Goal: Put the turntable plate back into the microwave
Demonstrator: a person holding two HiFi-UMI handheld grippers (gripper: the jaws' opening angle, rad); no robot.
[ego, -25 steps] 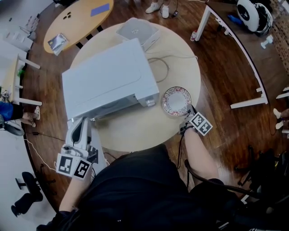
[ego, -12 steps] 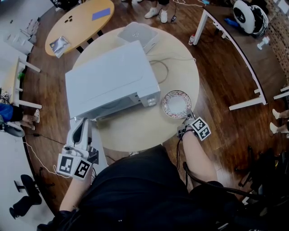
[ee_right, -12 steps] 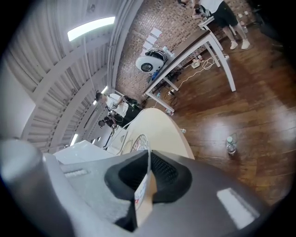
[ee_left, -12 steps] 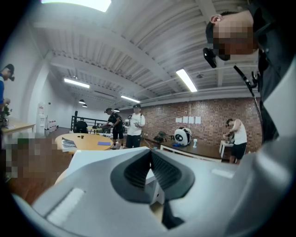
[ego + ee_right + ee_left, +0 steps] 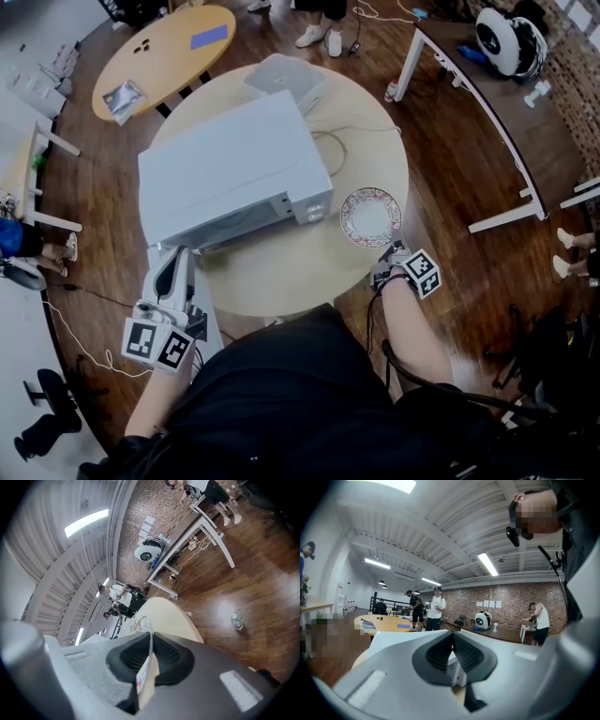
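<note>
White glazed ware with a flowered border, the round turntable plate (image 5: pixel 370 214) is at the pale counter's (image 5: pixel 281 272) right side, its near rim pinched in the right claw (image 5: pixel 388 251). Left of it stands the boxy microwave (image 5: pixel 225 164), nearer the left claw (image 5: pixel 178 258), closed on nothing.

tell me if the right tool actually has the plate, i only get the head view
Observer: Yes. The right gripper view shows the right tool shut on the plate, with the patterned rim pinched between its jaws.
Operator: and the left tool, holding anything
Observer: No. The left gripper view shows the left tool with its jaws together and nothing between them.
</note>
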